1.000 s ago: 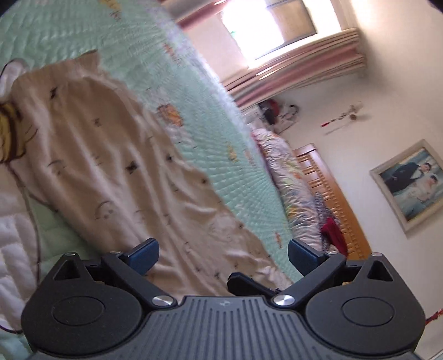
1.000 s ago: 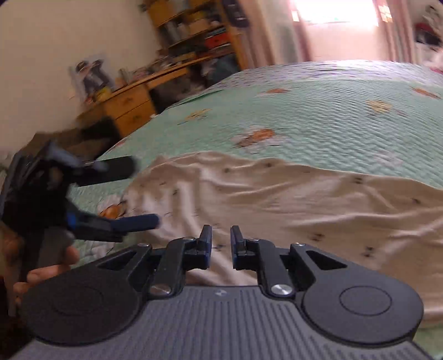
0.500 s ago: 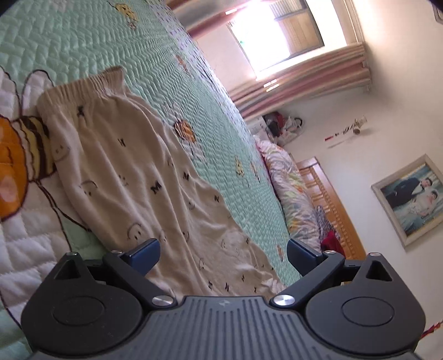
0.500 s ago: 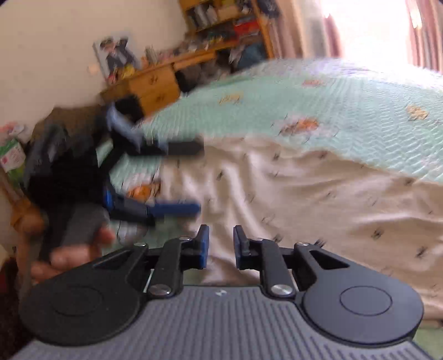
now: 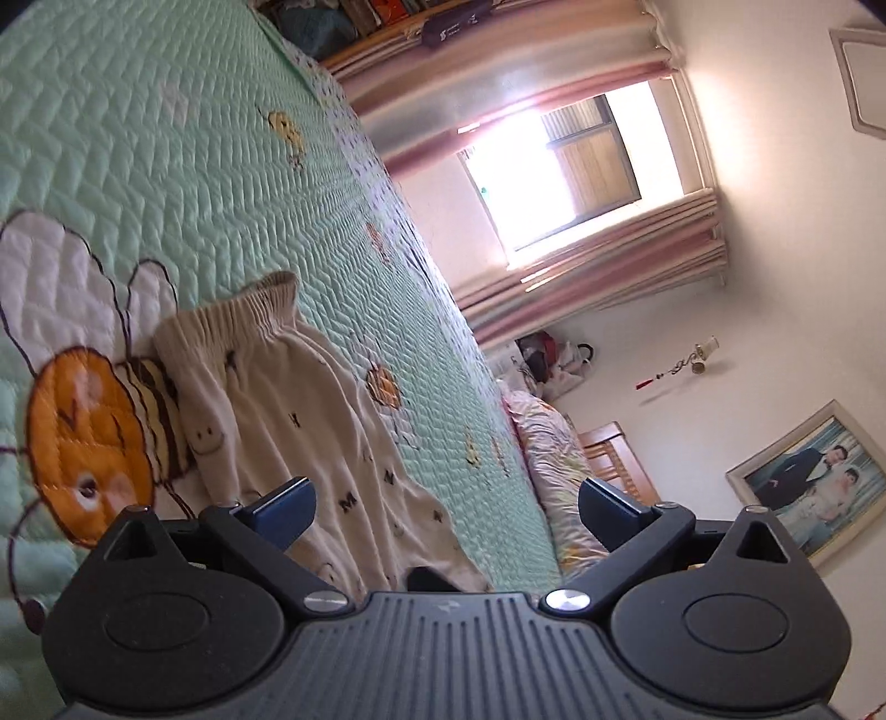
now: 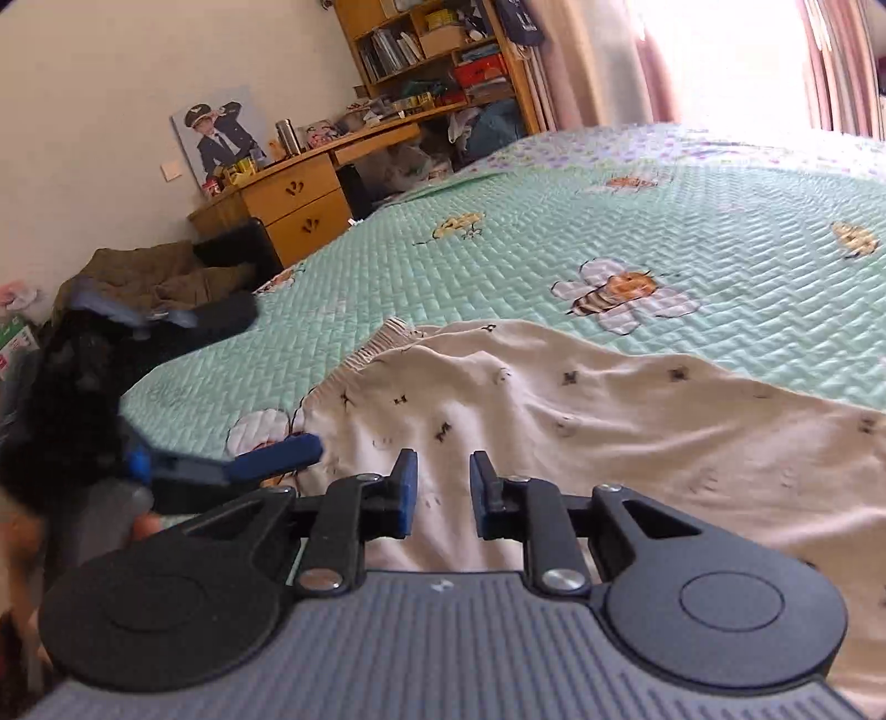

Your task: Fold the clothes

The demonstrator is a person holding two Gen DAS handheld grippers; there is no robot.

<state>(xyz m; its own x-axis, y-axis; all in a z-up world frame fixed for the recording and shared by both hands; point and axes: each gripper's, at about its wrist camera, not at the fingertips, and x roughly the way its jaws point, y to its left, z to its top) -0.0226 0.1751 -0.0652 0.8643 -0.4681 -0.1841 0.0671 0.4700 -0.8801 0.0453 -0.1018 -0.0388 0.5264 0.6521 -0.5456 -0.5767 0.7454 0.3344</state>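
Cream pants [image 5: 310, 421] with small dark prints lie spread on the green quilted bedspread [image 5: 166, 166]. Their elastic waistband [image 5: 238, 315] rests on a stitched bee. My left gripper [image 5: 443, 498] hovers over the pants with its jaws wide open and nothing between them. In the right wrist view the pants [image 6: 554, 410] stretch off to the right. My right gripper [image 6: 443, 476] hangs just above them; its jaws are opening, with a narrow gap and no cloth pinched. The left gripper [image 6: 277, 376] shows there at the left, held by a hand [image 6: 141, 523].
A wooden desk [image 6: 299, 205] and a bookshelf [image 6: 432, 44] stand beyond the bed's far corner. A dark heap of clothes [image 6: 149, 271] lies beside the bed. A folded floral quilt [image 5: 554, 471], a wooden headboard [image 5: 614, 454] and a curtained window [image 5: 554, 183] are at the other end.
Both views have slid along the pants, so the waistband now shows in each. The right jaws have parted a little. The left jaws stay wide open.
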